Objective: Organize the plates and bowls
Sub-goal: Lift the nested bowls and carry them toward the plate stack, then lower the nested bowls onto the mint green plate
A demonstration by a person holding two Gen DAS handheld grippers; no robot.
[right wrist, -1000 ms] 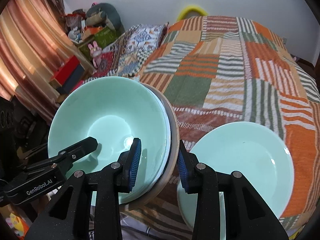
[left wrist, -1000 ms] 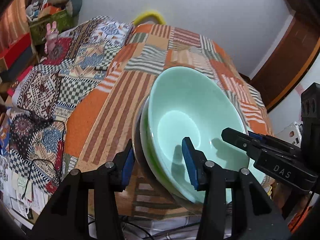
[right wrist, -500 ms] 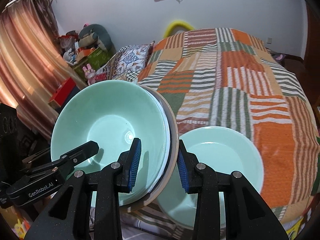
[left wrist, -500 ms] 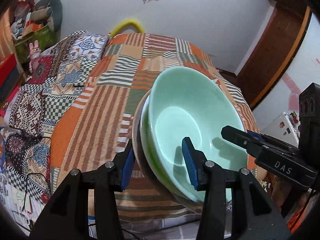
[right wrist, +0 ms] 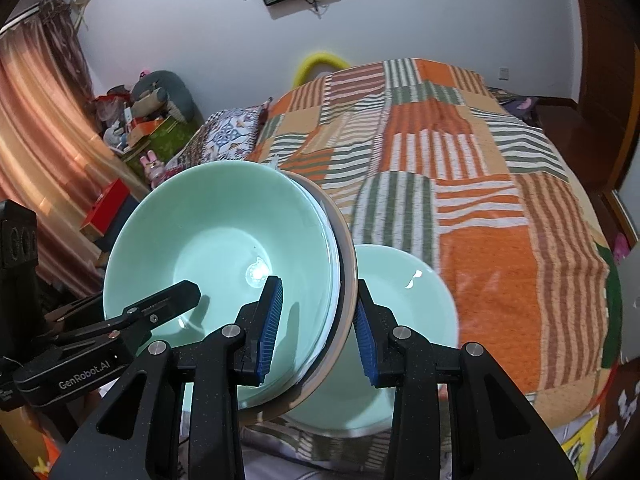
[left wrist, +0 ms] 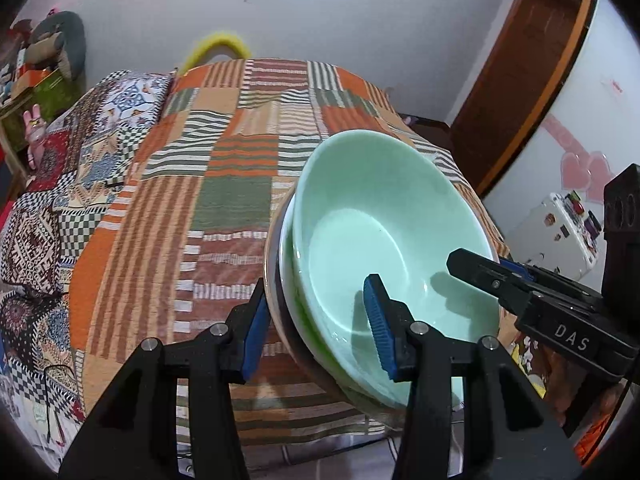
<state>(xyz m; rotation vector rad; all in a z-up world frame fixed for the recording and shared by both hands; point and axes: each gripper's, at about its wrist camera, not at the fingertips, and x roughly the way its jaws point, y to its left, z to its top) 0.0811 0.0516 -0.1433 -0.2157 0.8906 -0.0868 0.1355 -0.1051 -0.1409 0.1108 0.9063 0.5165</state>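
Note:
A stack of pale green bowls (left wrist: 384, 240) with a metal plate beneath is held in the air between both grippers. My left gripper (left wrist: 316, 328) is shut on the stack's left rim. My right gripper (right wrist: 316, 328) is shut on the opposite rim of the same stack (right wrist: 216, 248). A second pale green bowl (right wrist: 404, 320) sits on the near edge of the bed, below and right of the stack. Each gripper shows in the other's view, the right one (left wrist: 520, 296) and the left one (right wrist: 120, 328).
A patchwork bedspread (left wrist: 224, 168) of orange, green and striped squares covers the bed. A patterned pillow (right wrist: 228, 136) lies at its far left. A cluttered shelf with toys (right wrist: 140, 128), a curtain (right wrist: 36, 152) and a wooden door (left wrist: 532, 64) surround it.
Both grippers have lifted the stack higher and away from the bed. The bed and the second bowl look lower and farther. Both grips are unchanged.

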